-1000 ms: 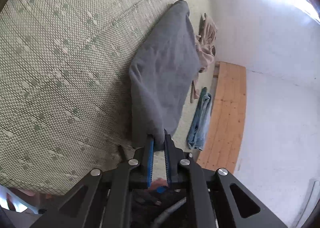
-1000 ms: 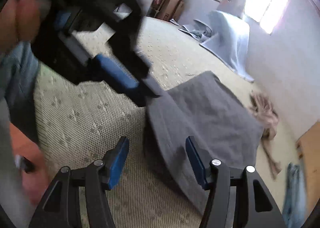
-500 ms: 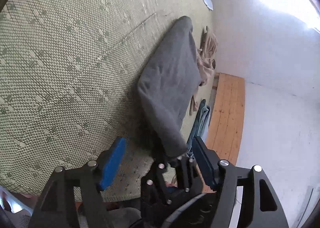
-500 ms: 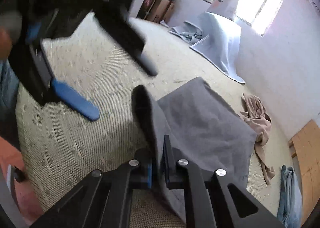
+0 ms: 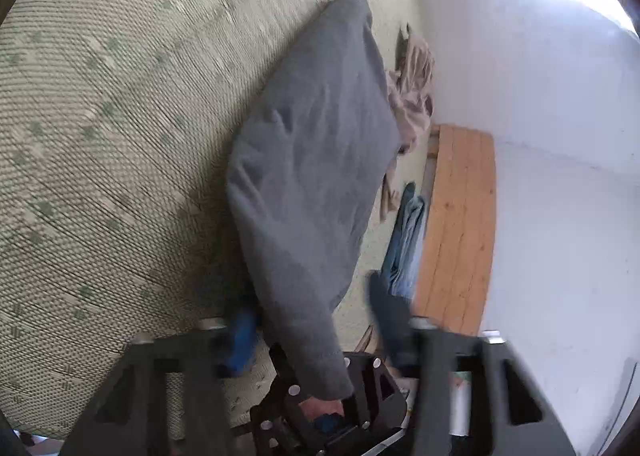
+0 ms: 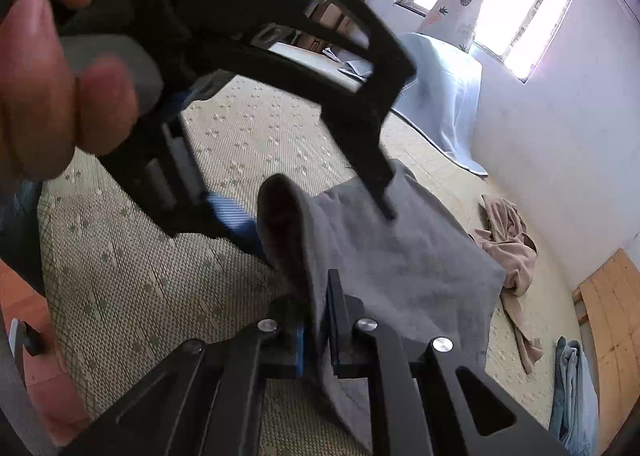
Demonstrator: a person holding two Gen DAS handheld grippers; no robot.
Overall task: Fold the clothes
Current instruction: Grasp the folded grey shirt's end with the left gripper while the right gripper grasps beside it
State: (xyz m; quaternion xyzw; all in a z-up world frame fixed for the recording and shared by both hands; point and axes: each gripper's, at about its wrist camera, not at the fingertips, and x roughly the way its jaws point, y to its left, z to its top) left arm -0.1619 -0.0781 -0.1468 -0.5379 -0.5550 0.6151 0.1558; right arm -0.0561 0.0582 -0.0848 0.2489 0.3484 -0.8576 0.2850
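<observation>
Landmark: mat (image 6: 132,276).
Grey cloth (image 5: 316,160): lies on the mat, near corner lifted off it.
Right gripper (image 6: 318,330): clamped on that corner.
Left gripper (image 5: 316,336): spread wide, nothing between its fingers, straddling the cloth.
Advice: in my judgement, you should catch a second corner with the left, keep the edge taut, and match edges before lowering.
Containers: none seen; tan garment (image 6: 508,240) and jeans (image 6: 572,388) lie loose at the mat's far edge.

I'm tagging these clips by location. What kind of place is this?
Most likely a room in a home, perhaps a bedroom: a woven mat covers the floor, loose clothes such as a grey garment lie on it, and a curtained window lights plain white walls.
</observation>
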